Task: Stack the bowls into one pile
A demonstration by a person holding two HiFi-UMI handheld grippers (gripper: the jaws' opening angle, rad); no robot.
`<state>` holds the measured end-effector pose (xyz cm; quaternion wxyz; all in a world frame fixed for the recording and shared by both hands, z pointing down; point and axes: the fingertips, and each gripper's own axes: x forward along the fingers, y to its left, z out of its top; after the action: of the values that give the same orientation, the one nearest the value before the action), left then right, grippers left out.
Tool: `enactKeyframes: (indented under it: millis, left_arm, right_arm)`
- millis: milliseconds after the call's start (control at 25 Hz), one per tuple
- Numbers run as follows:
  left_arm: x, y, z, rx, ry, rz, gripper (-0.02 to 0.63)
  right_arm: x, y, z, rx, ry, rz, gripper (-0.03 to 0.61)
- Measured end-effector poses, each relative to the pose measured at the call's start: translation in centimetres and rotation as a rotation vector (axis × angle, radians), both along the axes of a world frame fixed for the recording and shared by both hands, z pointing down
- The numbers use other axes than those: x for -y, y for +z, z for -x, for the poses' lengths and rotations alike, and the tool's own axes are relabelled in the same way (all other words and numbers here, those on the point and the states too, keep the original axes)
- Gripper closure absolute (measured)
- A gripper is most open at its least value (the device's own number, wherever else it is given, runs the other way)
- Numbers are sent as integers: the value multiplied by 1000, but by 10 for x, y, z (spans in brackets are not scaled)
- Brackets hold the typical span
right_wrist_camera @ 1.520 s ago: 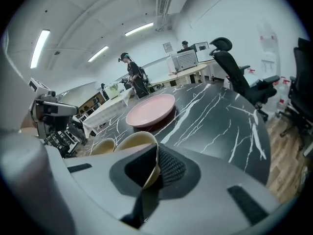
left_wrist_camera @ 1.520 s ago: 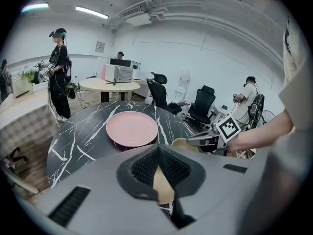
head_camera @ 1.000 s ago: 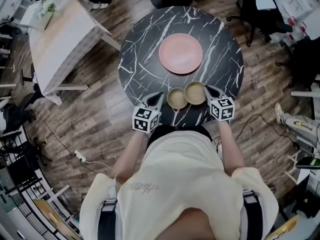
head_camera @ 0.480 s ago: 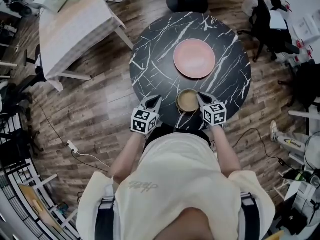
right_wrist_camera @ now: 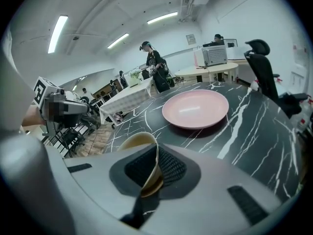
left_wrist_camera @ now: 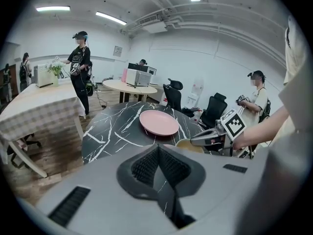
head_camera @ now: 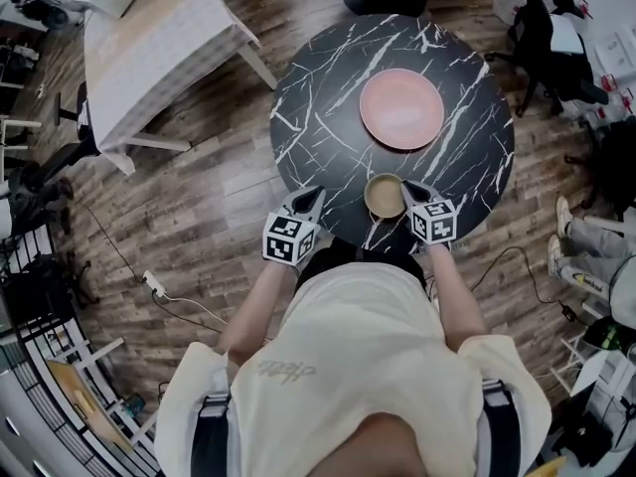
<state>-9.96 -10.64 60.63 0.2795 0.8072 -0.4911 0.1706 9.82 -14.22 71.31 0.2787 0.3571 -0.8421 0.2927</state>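
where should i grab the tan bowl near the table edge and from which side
Take the tan bowl by its thin rim, one jaw inside, one outside: it sits upright, mouth open. Come from the near table edge on the right, where the right gripper pinches it.

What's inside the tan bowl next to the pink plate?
The bowl looks empty, apart from one jaw of the right gripper clamped over its rim. Whether another bowl sits under it is covered.

The tan bowl (head_camera: pixel 384 196) sits upright at the near edge of the dark marbled surface (head_camera: pixel 328 107), just short of the pink plate (head_camera: pixel 401 108), its rim pinched by the right tool (head_camera: pixel 407 189).
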Motion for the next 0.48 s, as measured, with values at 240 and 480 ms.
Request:
enactKeyframes:
  millis: [240,480]
  left_arm:
    - [-2,0,5,-1,6,-1,595]
    - [-5,1,12,3,7,1,595]
  right_arm:
    - [-5,9,1,-21,17,6,554]
    - [-6,14,-2,-50,49,6,502]
